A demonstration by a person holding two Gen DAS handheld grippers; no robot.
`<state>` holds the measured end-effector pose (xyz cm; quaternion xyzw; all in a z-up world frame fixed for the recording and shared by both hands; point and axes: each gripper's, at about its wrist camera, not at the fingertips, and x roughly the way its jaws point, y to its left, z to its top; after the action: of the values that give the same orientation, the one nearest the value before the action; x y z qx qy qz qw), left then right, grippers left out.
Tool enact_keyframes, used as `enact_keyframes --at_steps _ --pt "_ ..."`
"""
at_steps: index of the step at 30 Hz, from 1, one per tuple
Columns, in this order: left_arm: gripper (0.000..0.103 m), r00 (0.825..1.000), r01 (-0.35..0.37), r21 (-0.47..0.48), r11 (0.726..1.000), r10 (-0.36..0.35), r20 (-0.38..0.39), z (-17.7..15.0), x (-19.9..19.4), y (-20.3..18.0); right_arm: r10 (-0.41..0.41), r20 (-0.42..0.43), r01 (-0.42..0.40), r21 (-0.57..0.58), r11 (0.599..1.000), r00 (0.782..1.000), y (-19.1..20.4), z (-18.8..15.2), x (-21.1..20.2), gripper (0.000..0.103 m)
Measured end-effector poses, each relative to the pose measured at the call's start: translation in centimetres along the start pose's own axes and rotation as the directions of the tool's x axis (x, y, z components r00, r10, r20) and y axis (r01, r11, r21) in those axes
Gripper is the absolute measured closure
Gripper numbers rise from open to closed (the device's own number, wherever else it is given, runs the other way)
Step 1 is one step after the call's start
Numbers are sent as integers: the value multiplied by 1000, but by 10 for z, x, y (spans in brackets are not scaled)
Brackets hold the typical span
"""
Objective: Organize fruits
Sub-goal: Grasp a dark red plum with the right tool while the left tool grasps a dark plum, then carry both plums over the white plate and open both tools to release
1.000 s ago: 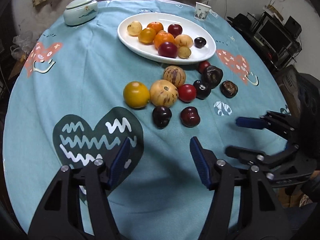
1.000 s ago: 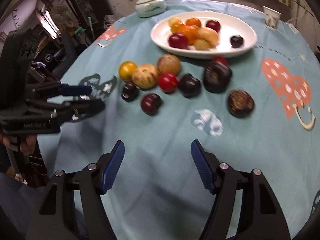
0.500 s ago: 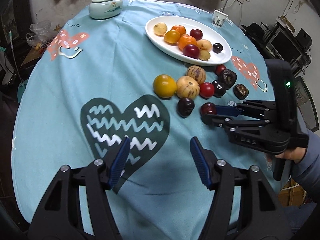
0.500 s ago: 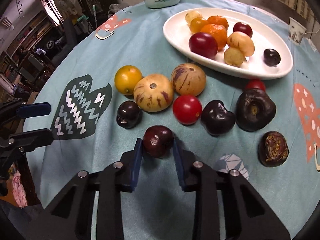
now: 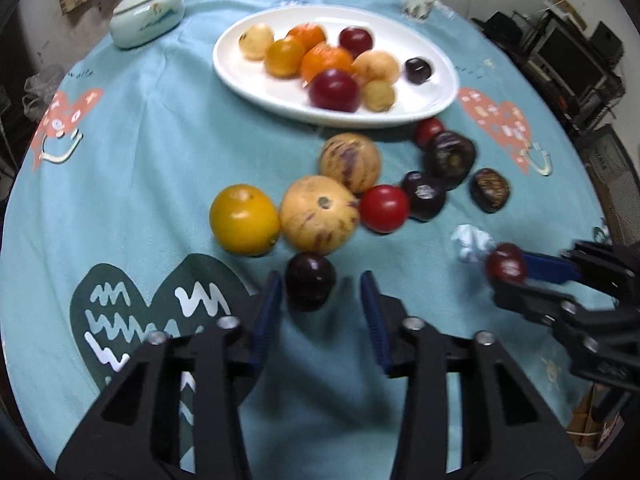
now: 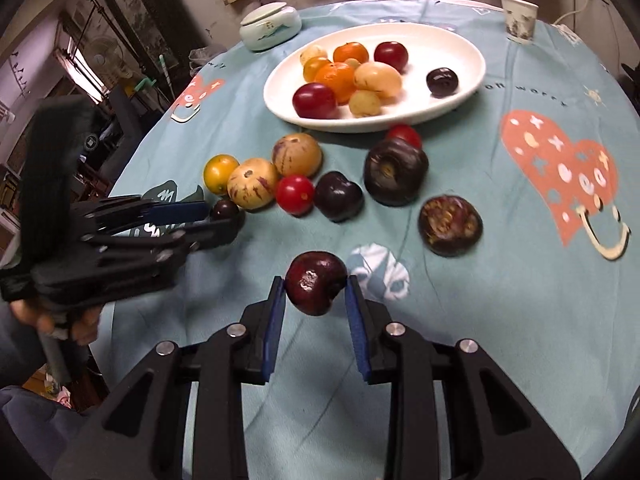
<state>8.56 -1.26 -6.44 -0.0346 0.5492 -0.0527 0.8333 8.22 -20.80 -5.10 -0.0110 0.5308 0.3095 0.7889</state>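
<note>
A dark plum (image 5: 310, 286) lies on the blue cloth between the fingers of my left gripper (image 5: 320, 292). Its jaws are closing: the left pad is at the plum's side and a gap shows at the right pad. My right gripper (image 6: 316, 284) is shut on a dark red plum (image 6: 316, 282), held beside a white print on the cloth. Past them lie a yellow fruit (image 5: 244, 220), two striped melons (image 5: 318, 214), a red tomato (image 5: 384, 208) and several dark fruits. The white oval plate (image 5: 256, 80) behind holds several fruits.
A lidded ceramic bowl (image 5: 148, 16) sits at the far left of the round table, a paper cup (image 5: 418, 0) at the far right. A hand (image 6: 80, 320) holds the left gripper at the table's left edge. Shelves with electronics stand beyond the right edge.
My right gripper shut on the dark red plum and carried it toward the white print. My left gripper came forward and down to the other dark plum, and its jaws narrowed around it.
</note>
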Motion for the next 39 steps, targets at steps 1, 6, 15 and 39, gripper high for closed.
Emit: enact_keyframes --at_steps 1,6,15,39 --pt "74 1000 -10 -12 1000 10 -5 1 4 2 1 -2 -1 3 1000 1000 -1 -1 0 72" --pt "76 1000 2 -14 1000 -2 -7 0 2 3 17 -10 -17 3 1000 1000 -3 -7 -2 72" --pt "76 996 -51 51 997 47 70 -6 -44 -18 94 14 -92 -92 992 995 40 4 -9 72" --pt "76 986 -72 113 991 53 160 18 -74 -36 101 40 -97 -101 990 994 47 6 -24 72"
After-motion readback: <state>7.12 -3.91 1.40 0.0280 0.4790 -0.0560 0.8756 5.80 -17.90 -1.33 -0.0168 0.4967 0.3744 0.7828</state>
